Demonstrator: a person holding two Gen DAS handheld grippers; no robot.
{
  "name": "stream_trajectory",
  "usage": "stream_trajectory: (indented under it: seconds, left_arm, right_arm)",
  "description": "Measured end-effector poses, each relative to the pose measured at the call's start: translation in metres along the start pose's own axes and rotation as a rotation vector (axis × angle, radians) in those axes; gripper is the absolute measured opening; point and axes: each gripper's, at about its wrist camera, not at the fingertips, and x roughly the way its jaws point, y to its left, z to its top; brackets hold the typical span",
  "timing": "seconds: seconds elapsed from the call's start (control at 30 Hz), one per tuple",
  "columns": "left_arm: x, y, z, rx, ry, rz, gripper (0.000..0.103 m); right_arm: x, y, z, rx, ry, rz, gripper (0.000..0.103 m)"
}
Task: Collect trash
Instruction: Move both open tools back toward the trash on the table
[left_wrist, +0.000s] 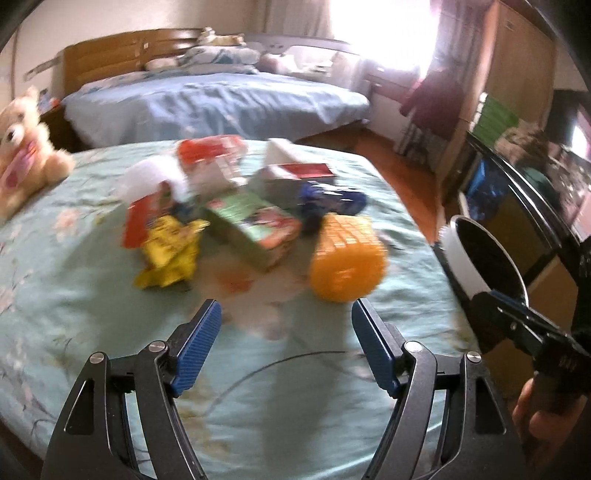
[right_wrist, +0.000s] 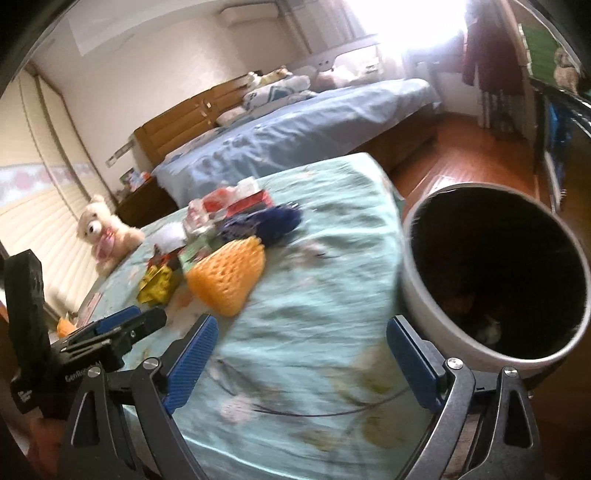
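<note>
A blurred heap of trash lies mid-table on the floral green cloth: one orange mesh fruit sleeve, one crumpled yellow wrapper, one green carton, one dark blue wrapper and some red-and-white boxes. One white bin stands beside the table edge. Left gripper and right gripper both have jaws apart, empty.

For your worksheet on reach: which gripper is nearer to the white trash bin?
Right. The right gripper is open right beside the white trash bin; the left gripper, also open, is over the bed, facing the trash pile.
</note>
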Motion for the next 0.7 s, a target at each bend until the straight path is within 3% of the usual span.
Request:
stream_trajectory:
  seconds: [0.43,0.7]
  left_arm:
    - [0.008,0.059,-0.003,-0.096,0.023,0.071,0.075]
    - [0.023,0.077,0.010,-0.093,0.032,0.094,0.075]
  right_arm:
    - [0.046,0.047,-0.002,-0.034,0.050,0.055,0.094]
    - [0.068,0.064,0.004,-0.040,0.062,0.072,0.094]
